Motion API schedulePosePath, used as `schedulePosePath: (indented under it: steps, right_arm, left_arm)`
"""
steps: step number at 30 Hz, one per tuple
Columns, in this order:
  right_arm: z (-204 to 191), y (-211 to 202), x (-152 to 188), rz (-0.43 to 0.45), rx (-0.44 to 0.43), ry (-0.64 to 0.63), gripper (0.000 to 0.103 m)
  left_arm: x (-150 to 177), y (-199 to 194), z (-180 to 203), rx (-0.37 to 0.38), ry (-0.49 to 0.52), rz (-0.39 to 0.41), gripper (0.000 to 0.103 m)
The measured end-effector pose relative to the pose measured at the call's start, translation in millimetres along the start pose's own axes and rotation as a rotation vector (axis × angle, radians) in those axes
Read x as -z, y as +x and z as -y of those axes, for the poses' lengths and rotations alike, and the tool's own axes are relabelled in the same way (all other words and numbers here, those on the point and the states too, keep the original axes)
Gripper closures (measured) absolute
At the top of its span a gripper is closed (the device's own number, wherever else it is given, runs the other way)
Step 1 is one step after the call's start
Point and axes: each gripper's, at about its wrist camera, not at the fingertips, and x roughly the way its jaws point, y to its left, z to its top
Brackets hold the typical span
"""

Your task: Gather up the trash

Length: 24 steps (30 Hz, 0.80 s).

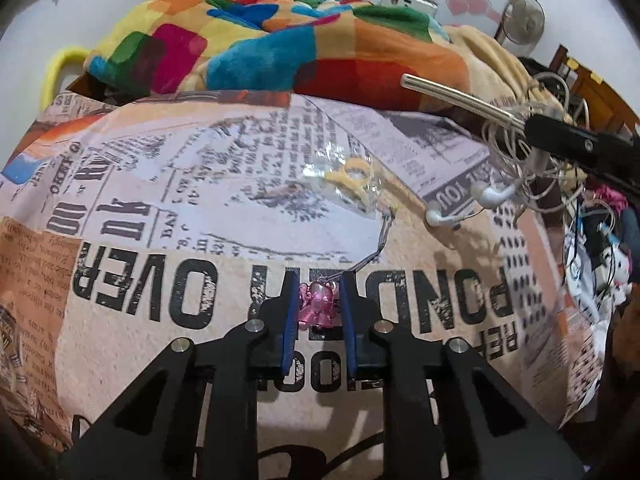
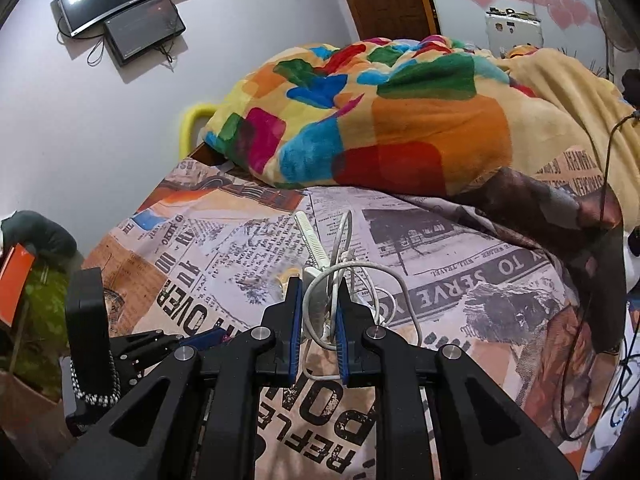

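My left gripper (image 1: pixel 319 300) is shut on a small pink plastic charm (image 1: pixel 318 303) with a thin cord (image 1: pixel 380 240) trailing up over the newspaper-print bedsheet (image 1: pixel 160 208). A clear plastic bag with a yellow piece inside (image 1: pixel 348 182) lies beyond it. My right gripper (image 2: pixel 318 292) is shut on a white comb-like tool (image 2: pixel 310 240) tangled with white earphone cable (image 2: pixel 360 276). In the left wrist view the right gripper's arm (image 1: pixel 576 140) holds that tangle, with earbuds (image 1: pixel 464 208) dangling at the right.
A colourful patchwork blanket (image 2: pixel 380 120) is heaped at the head of the bed. A metal tube (image 1: pixel 452 94) sticks out by the tangle. Two screens (image 2: pixel 120 8) hang on the wall. Cables and clutter (image 1: pixel 600 260) sit off the bed's right edge.
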Motion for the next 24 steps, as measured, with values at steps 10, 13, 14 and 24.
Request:
schedulePosePath:
  steps: [10, 13, 14, 24]
  right_arm:
    - [-12, -46, -16, 0.068, 0.009, -0.019, 0.09]
    - [-21, -57, -17, 0.071, 0.003, -0.025, 0.09]
    - [-25, -61, -17, 0.07, -0.001, -0.028, 0.09]
    - [-73, -102, -11, 0.1, -0.02, -0.105, 0.09]
  left_arm:
    - [-13, -71, -1, -0.006, -0.04, 0.122, 0.084]
    - [-14, -97, -5, -0.019, -0.067, 0.155, 0.084]
    - [-15, -103, -6, -0.022, -0.074, 0.162, 0.084]
    - [1, -192, -23, -0.066, -0.153, 0.246, 0.084]
